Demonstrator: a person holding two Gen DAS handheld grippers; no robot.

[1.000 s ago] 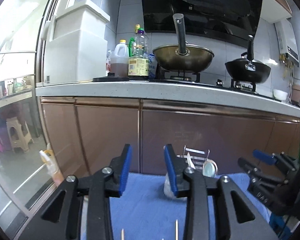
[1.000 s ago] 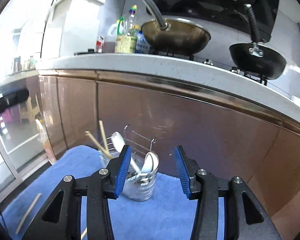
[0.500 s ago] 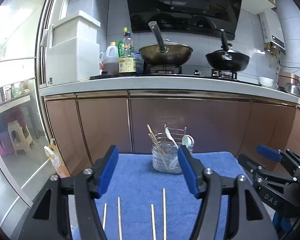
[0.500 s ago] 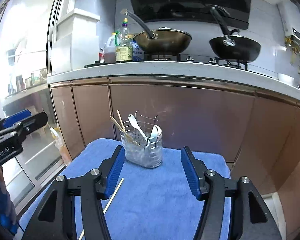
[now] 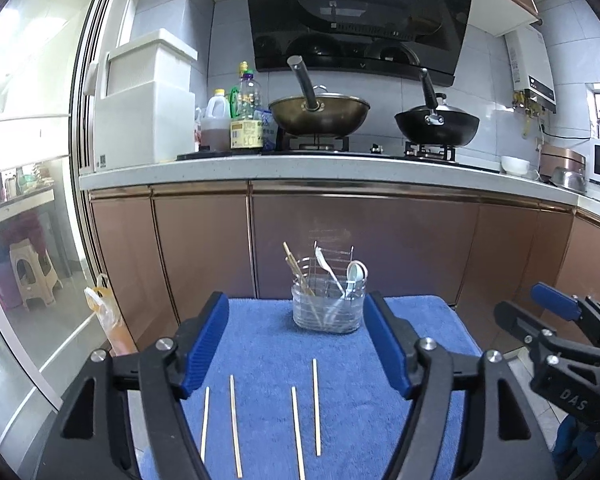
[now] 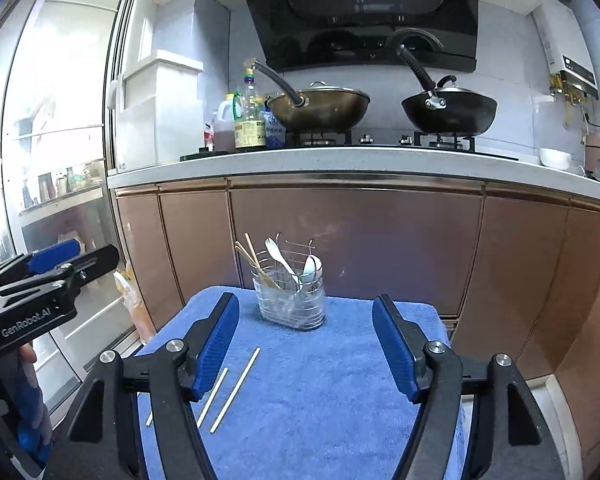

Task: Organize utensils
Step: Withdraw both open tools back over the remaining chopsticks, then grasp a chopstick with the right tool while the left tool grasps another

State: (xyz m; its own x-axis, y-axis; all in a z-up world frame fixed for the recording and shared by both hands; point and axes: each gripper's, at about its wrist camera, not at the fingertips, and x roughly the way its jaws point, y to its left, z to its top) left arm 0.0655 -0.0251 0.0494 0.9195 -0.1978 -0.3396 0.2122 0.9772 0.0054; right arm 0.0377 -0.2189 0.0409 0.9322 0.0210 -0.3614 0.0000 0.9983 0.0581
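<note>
With my left hand-held gripper [image 5: 296, 344] and right hand-held gripper [image 6: 306, 346] empty, jaws just opened wide, four chopsticks [image 5: 316, 406] lie loose along the bench's [image 5: 420, 320] near edge, so next I'd pinch one for the holder [image 5: 327, 306] at the far edge.
</note>
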